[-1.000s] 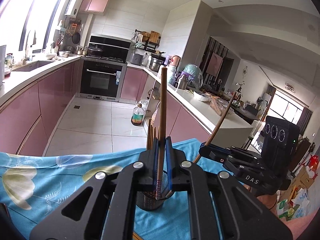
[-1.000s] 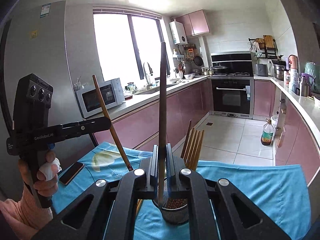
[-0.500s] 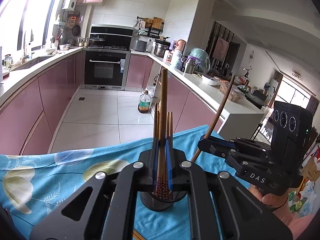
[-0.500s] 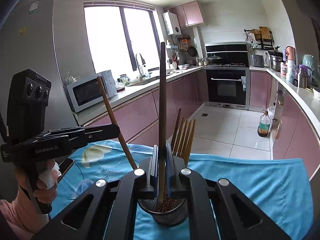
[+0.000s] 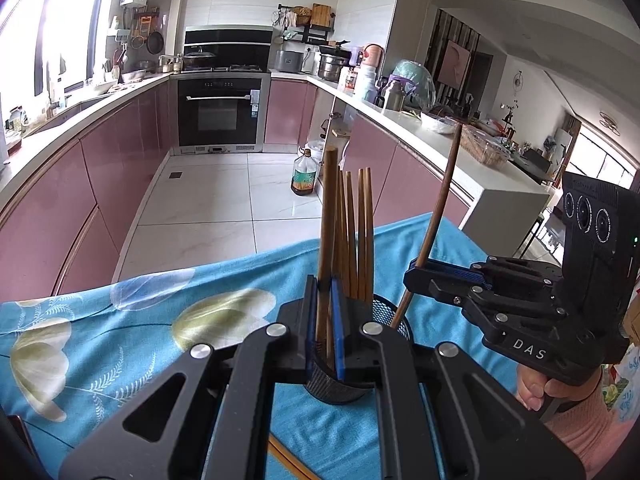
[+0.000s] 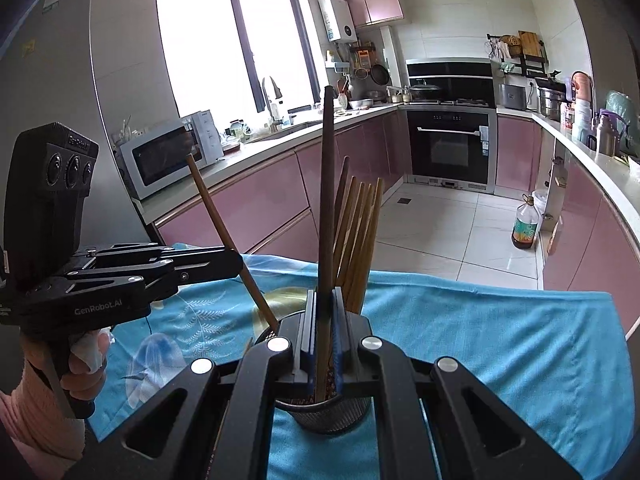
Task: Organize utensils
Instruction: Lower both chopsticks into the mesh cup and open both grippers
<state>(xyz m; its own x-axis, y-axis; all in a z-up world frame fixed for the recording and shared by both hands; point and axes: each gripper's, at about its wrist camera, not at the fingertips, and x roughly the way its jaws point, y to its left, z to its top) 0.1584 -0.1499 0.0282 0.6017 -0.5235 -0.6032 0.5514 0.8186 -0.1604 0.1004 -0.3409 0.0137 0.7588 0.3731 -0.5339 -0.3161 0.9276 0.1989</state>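
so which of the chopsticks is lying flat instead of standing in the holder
The light wooden chopstick on the blue floral cloth, just in front of the black mesh holder; every other one stands upright in or over it.

The chopsticks [image 5: 352, 232] are smooth brown wood with a dull sheen; the holder [image 6: 332, 416] is black metal mesh, matt and finely perforated. The tablecloth [image 6: 500, 344] is soft blue woven cloth printed with pale flowers. Both gripper bodies are matt black plastic with bright metal screw heads, and the fingers [image 5: 339, 332] carry blue rubber-like pads.
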